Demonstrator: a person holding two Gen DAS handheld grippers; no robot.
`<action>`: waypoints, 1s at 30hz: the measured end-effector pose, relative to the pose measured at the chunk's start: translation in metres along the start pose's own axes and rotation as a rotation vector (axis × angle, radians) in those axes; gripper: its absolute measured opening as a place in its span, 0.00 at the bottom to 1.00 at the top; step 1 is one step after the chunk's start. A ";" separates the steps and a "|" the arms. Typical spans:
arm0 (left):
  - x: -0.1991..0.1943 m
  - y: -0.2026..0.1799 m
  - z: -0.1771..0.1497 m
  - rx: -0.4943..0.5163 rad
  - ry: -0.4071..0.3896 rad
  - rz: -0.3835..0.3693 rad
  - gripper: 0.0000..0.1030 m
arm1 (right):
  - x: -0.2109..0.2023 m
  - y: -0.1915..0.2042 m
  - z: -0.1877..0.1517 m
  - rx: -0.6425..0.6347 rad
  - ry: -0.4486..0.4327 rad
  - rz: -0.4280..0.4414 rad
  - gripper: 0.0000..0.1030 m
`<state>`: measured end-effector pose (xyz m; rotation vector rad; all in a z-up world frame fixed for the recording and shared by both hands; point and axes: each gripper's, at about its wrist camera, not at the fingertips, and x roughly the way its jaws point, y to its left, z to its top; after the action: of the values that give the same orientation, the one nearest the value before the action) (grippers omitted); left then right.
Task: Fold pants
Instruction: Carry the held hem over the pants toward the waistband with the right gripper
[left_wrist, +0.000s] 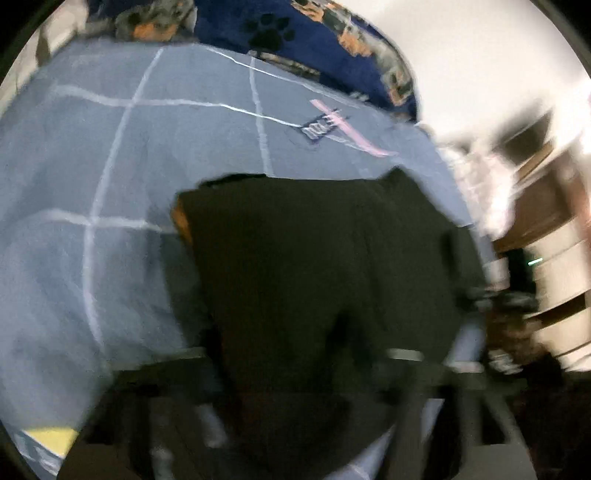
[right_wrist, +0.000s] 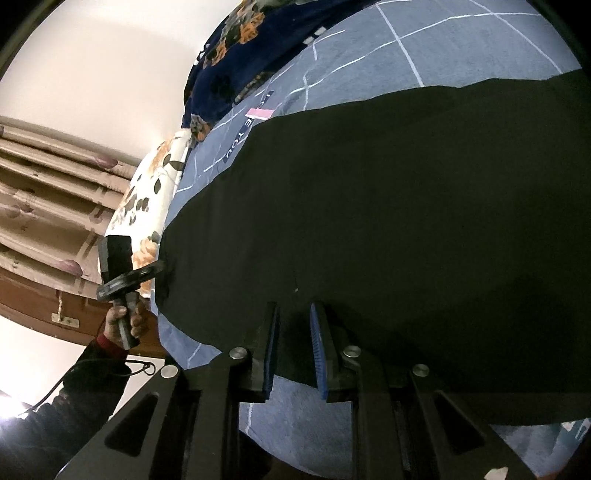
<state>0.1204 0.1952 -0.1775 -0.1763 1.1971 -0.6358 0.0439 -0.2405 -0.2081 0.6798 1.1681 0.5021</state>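
Black pants (right_wrist: 369, 206) lie spread on a blue-grey bedspread (right_wrist: 461, 48). In the right wrist view my right gripper (right_wrist: 293, 314) sits at the pants' near edge, fingers slightly apart with blue pads (right_wrist: 319, 354) showing, holding nothing I can see. At left in that view a hand holds my left gripper (right_wrist: 159, 267), whose tips pinch the pants' end edge. The left wrist view is blurred: the pants (left_wrist: 314, 266) hang from between the left gripper's fingers (left_wrist: 295, 369) and drape forward over the bedspread (left_wrist: 110, 184).
A dark blue floral blanket (right_wrist: 236, 55) and a white floral pillow (right_wrist: 147, 199) lie at the bed's far side. A wooden headboard and striped curtain (right_wrist: 48, 192) stand beyond the bed edge. A cable (right_wrist: 110, 373) trails from the left hand.
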 end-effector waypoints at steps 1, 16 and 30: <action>0.000 0.000 0.000 0.001 -0.004 0.004 0.42 | 0.000 0.000 0.000 0.001 -0.001 0.001 0.16; -0.056 -0.134 0.019 0.005 -0.172 -0.098 0.14 | -0.007 0.011 0.004 -0.031 -0.042 0.039 0.20; 0.036 -0.247 0.043 0.038 -0.114 -0.251 0.20 | 0.002 0.003 0.013 0.298 -0.068 0.611 0.52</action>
<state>0.0772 -0.0339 -0.0790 -0.3300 1.0609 -0.8558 0.0567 -0.2401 -0.2044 1.3175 0.9666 0.8152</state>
